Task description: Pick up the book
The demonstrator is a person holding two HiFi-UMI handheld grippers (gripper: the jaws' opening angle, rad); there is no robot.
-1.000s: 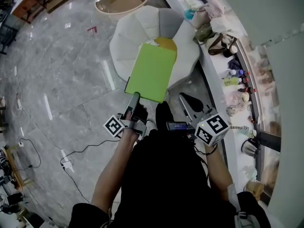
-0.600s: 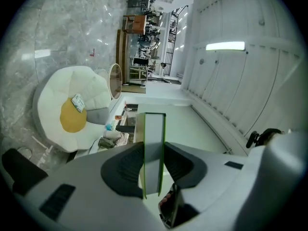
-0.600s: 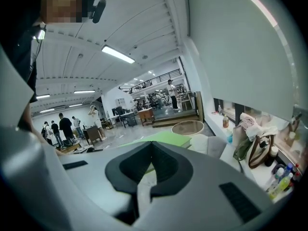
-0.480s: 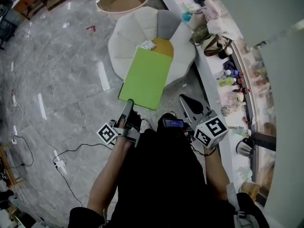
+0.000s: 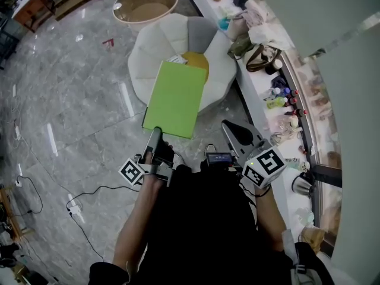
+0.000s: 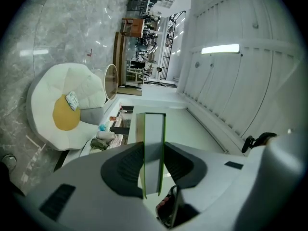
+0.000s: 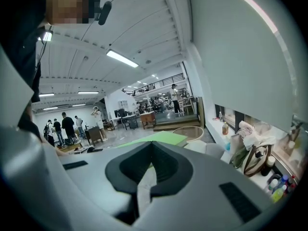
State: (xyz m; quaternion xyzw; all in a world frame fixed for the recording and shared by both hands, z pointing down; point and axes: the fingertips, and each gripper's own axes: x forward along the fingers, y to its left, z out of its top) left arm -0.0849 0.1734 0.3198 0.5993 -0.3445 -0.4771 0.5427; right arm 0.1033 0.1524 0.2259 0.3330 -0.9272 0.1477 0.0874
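My left gripper (image 5: pixel 155 138) is shut on the near edge of the bright green book (image 5: pixel 175 98) and holds it flat in the air over the grey floor, in front of the white cushion seat (image 5: pixel 155 46). In the left gripper view the book's (image 6: pixel 155 124) page edge stands upright between the dark pads (image 6: pixel 126 167), with my left gripper (image 6: pixel 154 154) clamped on both covers. To the right, near the person's waist, my right gripper (image 5: pixel 236 134) is shut with nothing in it. Its tips (image 7: pixel 152 146) meet in the right gripper view, with the green cover (image 7: pixel 161 138) showing beyond them.
The petal-shaped seat has a yellow centre (image 5: pixel 196 60) with a small card on it. A round beige tub (image 5: pixel 145 2) stands behind it. A white counter (image 5: pixel 268 94) along the right carries bags and bottles. A cable (image 5: pixel 89 195) lies on the floor at left. People stand far off (image 7: pixel 67 126).
The left gripper has carried the book leftward and off the cushion, so more of the yellow centre and the card shows. The right gripper has shifted slightly with the body and stays shut.
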